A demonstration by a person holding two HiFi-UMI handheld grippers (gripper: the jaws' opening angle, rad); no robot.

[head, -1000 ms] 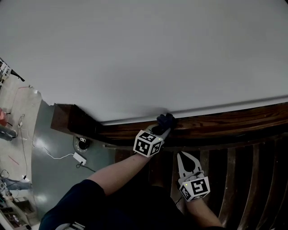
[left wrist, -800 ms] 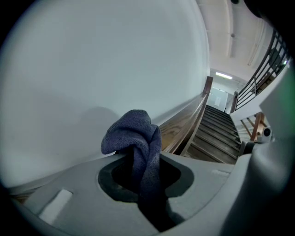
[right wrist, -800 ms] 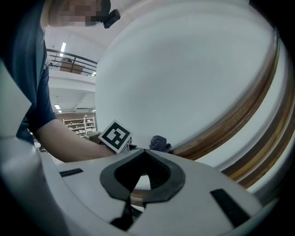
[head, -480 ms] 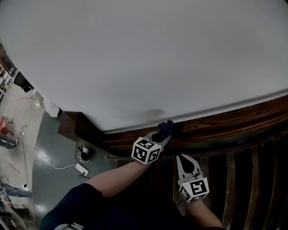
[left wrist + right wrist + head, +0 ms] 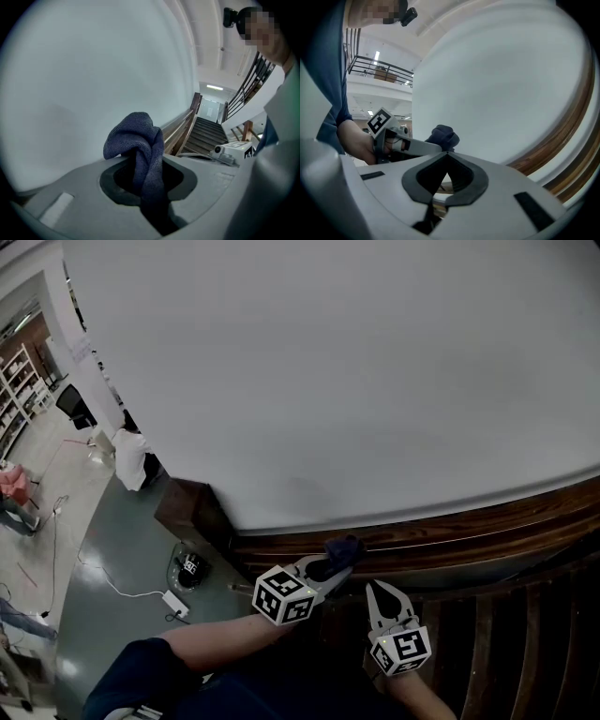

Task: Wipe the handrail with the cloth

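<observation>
I'm running the wipe with the left hand-held gripper (image 5: pixel 330 570), whose jaws are clamped on the dark blue knitted cloth (image 5: pixel 343 547). In its own view, the cloth (image 5: pixel 137 143) is bunched up above the jaw tips with a tail hanging down through them. The bundle sits on top of the dark brown wooden handrail (image 5: pixel 459 521), right where the rail runs along the curved white wall (image 5: pixel 328 381).

Over the last second the cloth has come closer to the square dark wooden post (image 5: pixel 192 512) at the rail's lower end. My head view has swung too, so more of the floor beyond the post now shows. I take that as one stroke heading down the rail. The stretch to the right looks already passed over, and only the short run to the post is left on this pass.

The right hand-held gripper (image 5: pixel 380 589) has kept its place below the rail, in front of the dark balusters (image 5: pixel 487 634). Its jaw tips meet with nothing between them, so it's idle and plays no part in the wipe.
</observation>
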